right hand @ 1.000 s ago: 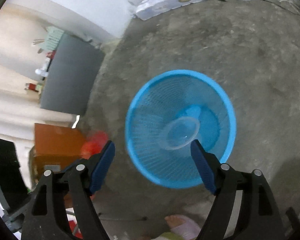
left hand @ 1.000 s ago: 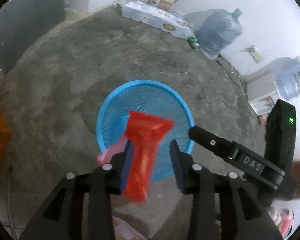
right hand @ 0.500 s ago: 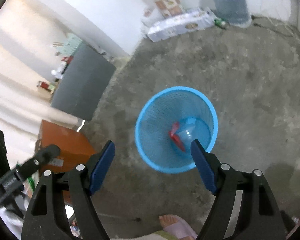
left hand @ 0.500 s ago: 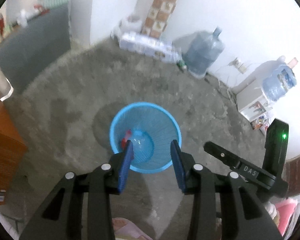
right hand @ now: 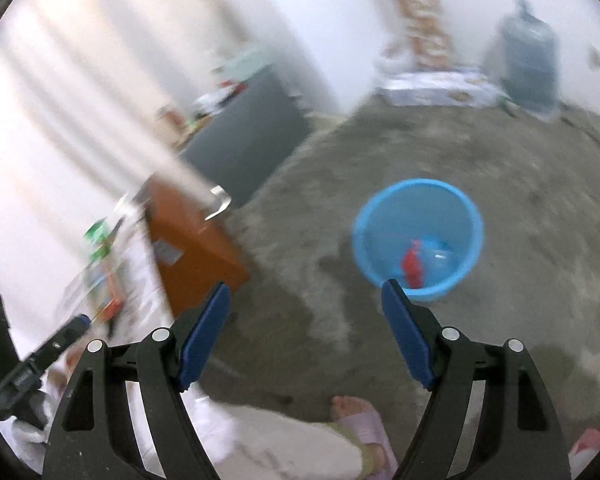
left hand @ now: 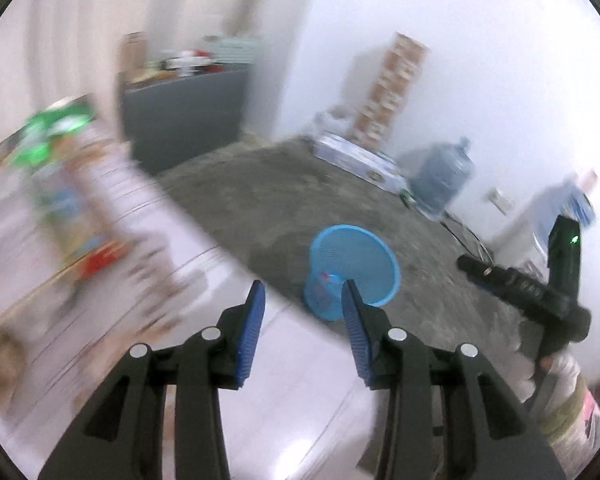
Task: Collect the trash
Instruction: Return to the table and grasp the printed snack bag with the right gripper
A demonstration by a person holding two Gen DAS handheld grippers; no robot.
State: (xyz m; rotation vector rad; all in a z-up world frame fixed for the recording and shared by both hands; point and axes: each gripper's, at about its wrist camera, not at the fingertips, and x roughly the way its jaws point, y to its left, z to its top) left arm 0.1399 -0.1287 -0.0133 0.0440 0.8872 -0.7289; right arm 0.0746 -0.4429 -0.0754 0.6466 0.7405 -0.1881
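A blue mesh basket [left hand: 374, 256] stands on the grey concrete floor; it also shows in the right wrist view [right hand: 418, 204]. A red wrapper [right hand: 412, 266] and a clear plastic item [right hand: 440, 258] lie inside it. My left gripper [left hand: 303, 308] is open and empty, raised over a white table [left hand: 292, 384], well back from the basket. My right gripper [right hand: 306, 312] is open wide and empty, high above the floor, left of the basket. Both views are blurred by motion.
Blurred green and red packages [left hand: 68, 184] lie on the white table at left. An orange box [right hand: 192, 248] and a dark cabinet [right hand: 252, 140] stand left of the basket. Water jugs [left hand: 444, 178] and a long package [left hand: 356, 160] line the far wall. A foot [right hand: 360, 420] is below.
The red wrapper left my left gripper and dropped into the basket. Both grippers then rose and pulled back from the basket, the left one swinging over the white table.
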